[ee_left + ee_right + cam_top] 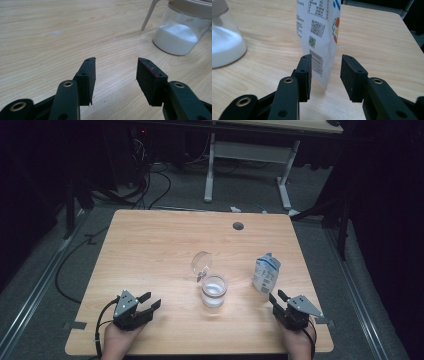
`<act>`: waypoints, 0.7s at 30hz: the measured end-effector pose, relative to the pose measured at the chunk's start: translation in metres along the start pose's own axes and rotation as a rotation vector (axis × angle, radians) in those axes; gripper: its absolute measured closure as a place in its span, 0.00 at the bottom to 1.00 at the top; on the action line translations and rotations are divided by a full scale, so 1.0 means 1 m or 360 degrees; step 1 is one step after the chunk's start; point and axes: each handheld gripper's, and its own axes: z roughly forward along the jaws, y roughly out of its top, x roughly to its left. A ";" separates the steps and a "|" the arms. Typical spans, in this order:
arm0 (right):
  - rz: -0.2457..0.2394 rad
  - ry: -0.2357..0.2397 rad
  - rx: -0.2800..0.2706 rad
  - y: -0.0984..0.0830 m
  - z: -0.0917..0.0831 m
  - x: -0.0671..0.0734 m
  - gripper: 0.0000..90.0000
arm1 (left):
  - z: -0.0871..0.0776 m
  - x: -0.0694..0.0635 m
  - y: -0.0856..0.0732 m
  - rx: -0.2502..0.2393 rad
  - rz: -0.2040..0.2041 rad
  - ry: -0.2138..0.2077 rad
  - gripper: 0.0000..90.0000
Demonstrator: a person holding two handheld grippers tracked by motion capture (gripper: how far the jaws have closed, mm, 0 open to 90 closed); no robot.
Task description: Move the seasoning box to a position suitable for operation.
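A clear glass jar [214,291] holding white powder stands near the middle of the wooden table [150,250], its hinged lid [201,263] flipped up behind it. A small white and blue printed bag [265,274] stands upright to the jar's right. My left gripper [152,299] rests at the front left, open and holding nothing; in the left gripper view [116,61] the jar [178,35] sits ahead to the right. My right gripper [276,295] is open just in front of the bag; in the right gripper view [326,57] the bag's [319,30] lower edge stands between the tips without touching the pads.
A round cable hole [238,225] sits near the table's far edge. Behind the table stands another desk on white legs [247,155], with cables [150,185] on the grey floor. The table's front edge runs just under both hands.
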 end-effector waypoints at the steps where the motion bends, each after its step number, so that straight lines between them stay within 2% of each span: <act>1: -0.0004 0.0000 0.0006 -0.002 -0.003 0.002 0.68 | 0.001 -0.002 0.000 0.0000 0.0015 -0.0001 0.56; 10: -0.0056 0.0007 0.0004 -0.003 -0.006 0.010 0.69 | 0.002 -0.005 0.000 0.0004 0.0036 -0.0005 0.60; 16: -0.0092 0.0049 -0.0007 0.000 -0.003 0.020 0.73 | 0.002 -0.006 0.001 -0.0012 0.0005 -0.0015 0.60; 21: -0.0102 0.0118 0.0000 0.005 0.003 0.030 0.75 | 0.004 -0.007 0.002 -0.0024 -0.0022 -0.0019 0.61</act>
